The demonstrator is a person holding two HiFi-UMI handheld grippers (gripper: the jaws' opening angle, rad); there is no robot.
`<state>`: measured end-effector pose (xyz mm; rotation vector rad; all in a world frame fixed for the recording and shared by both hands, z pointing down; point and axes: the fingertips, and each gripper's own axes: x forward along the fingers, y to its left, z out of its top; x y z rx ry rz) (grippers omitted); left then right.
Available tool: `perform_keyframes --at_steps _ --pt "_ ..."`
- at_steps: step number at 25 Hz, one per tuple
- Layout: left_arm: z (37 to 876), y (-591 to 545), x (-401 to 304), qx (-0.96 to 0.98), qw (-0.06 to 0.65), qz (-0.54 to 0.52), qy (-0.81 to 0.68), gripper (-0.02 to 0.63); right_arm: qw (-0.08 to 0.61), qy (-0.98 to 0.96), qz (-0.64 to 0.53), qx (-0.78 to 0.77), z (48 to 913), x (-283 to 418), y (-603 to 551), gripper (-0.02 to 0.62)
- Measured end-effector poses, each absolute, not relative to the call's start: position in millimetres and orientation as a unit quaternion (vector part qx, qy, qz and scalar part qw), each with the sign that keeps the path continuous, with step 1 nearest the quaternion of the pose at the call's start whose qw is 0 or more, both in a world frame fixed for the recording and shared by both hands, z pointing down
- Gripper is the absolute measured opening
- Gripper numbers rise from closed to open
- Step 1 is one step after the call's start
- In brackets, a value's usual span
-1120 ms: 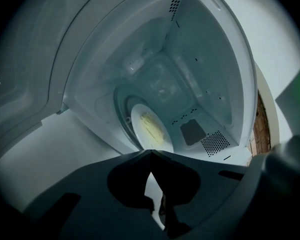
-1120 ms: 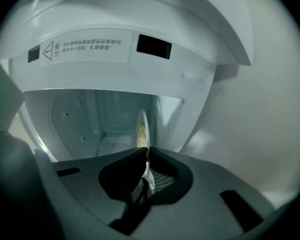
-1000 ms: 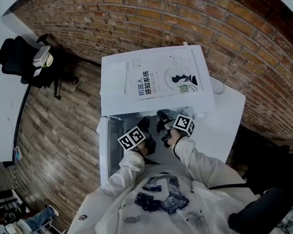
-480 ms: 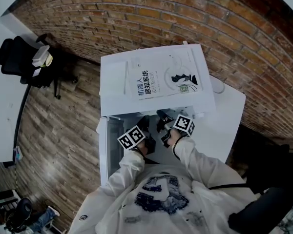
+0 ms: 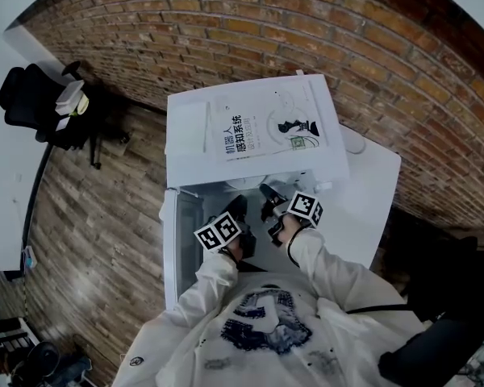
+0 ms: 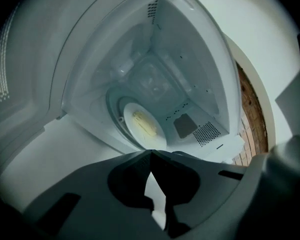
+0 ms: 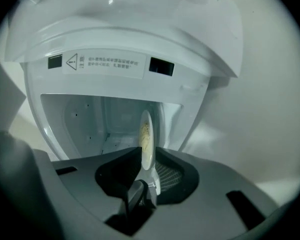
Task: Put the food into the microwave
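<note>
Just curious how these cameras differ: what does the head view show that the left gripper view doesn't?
Only the head view: a black chair, the person's white sleeves and a printed sheet atop the microwave. Only the left gripper view: the plate of yellow food on the turntable inside. Both: the microwave with its door open.

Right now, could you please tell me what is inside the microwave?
A white plate with pale yellow food lies on the turntable; the plate covers the turntable's middle.

white microwave, white plate, yellow food, red brick wall
</note>
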<state>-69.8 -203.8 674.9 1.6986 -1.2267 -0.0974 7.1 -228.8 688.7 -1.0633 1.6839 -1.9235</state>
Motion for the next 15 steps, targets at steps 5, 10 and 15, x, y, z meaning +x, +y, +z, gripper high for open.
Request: perform_keyframes --at_steps 5,10,15 --pt "646.6 -193.2 -63.9 0.746 0.426 0.002 -0.512 0.008 0.174 0.616 -0.667 -0.382 673.0 17.3 -214.1 0.074" --pt "608.1 -178.4 -54.7 0.785 0.361 0.017 -0.503 0.008 0.131 0.667 -0.629 -0.377 644.4 27.0 -189.0 0.034" --pt "568.8 -161.8 -47.6 0.819 0.285 0.037 -0.496 0.008 0.104 0.726 -0.561 -0.384 607.8 38.8 -165.7 0.017"
